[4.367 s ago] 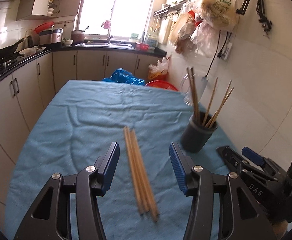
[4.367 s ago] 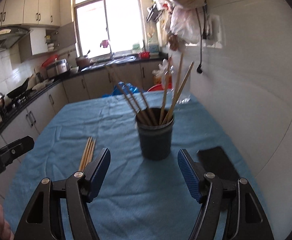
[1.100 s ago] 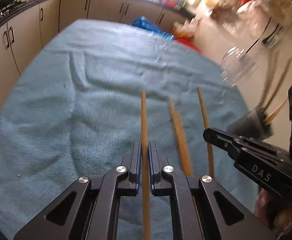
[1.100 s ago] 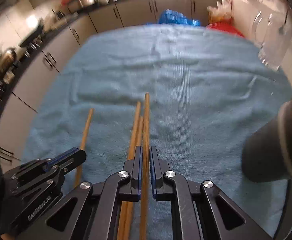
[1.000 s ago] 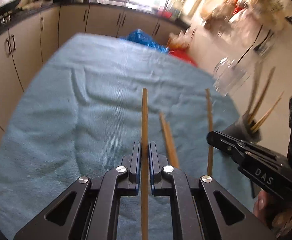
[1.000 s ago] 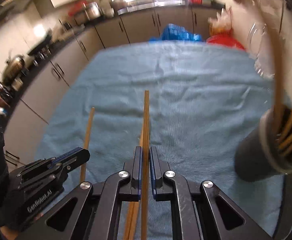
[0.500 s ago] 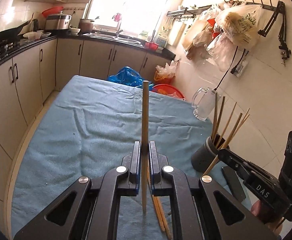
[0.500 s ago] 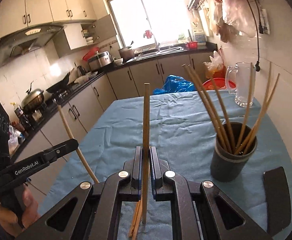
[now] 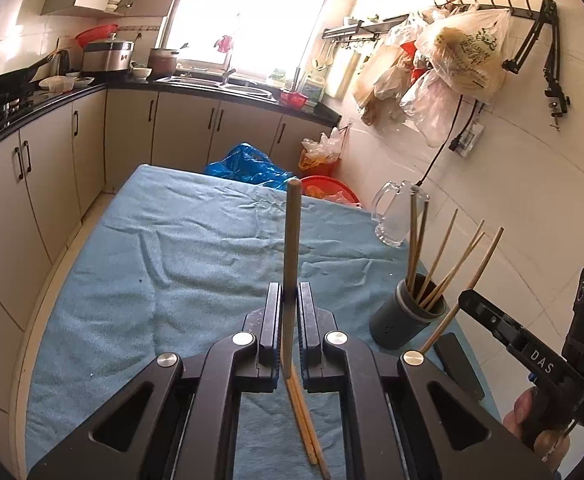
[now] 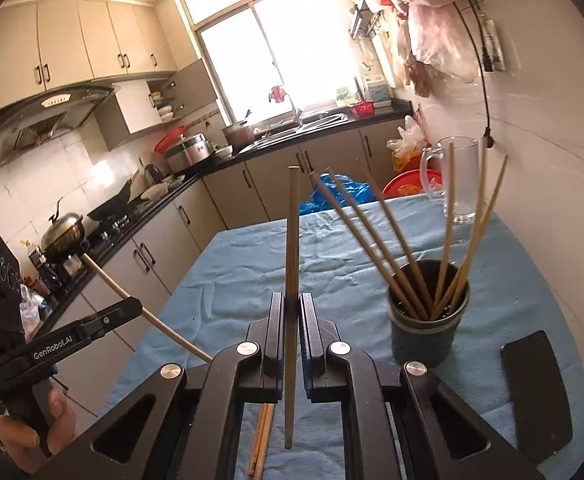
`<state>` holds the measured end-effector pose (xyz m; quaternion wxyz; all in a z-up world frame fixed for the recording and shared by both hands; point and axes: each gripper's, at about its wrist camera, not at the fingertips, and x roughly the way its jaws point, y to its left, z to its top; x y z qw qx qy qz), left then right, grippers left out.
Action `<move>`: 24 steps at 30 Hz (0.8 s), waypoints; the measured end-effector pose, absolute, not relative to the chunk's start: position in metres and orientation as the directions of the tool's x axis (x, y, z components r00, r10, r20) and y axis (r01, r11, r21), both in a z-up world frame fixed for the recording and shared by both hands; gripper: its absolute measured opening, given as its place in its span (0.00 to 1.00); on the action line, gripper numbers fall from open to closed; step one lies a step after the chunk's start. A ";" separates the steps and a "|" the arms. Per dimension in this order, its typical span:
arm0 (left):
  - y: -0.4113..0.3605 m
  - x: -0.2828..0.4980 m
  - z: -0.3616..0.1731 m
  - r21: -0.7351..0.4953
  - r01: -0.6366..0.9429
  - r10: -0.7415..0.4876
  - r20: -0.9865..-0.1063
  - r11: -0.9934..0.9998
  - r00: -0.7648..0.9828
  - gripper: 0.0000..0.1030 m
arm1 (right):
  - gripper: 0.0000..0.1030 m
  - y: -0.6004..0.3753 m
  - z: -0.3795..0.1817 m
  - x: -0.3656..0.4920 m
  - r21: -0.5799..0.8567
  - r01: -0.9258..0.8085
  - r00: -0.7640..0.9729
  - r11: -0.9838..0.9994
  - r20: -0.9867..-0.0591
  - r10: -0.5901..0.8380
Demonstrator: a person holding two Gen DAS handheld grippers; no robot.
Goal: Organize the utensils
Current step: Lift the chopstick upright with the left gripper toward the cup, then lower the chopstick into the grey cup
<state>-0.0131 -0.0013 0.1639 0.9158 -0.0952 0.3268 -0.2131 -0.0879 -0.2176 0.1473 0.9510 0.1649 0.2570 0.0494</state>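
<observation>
Visibly, left gripper [image 10: 103, 322] reads "GenRobot.AI"; right gripper [image 9: 488, 312] reads "DAS".

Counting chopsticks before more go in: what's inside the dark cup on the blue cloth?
The dark cup holds a fan of wooden chopsticks leaning on its rim, about seven. Their lower ends and the cup's bottom are hidden by its wall.

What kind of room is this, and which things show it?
Most likely a home kitchen: a sink under the window, a range hood over a stove with a wok, and cabinets.
</observation>
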 end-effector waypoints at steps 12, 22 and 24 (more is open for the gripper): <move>-0.044 -0.024 0.203 -0.287 0.437 -0.522 -0.510 0.852 0.683 0.07 | 0.07 -0.274 0.175 -0.118 0.391 0.083 0.918 0.916 -0.387 0.083; -0.097 -0.020 0.252 -0.296 0.535 -0.610 -0.448 0.791 0.654 0.07 | 0.07 -0.322 0.200 -0.138 0.434 0.154 0.948 0.888 -0.318 -0.009; -0.107 -0.019 0.259 -0.295 0.548 -0.620 -0.439 0.783 0.650 0.07 | 0.07 -0.329 0.207 -0.140 0.436 0.161 0.954 0.886 -0.300 -0.025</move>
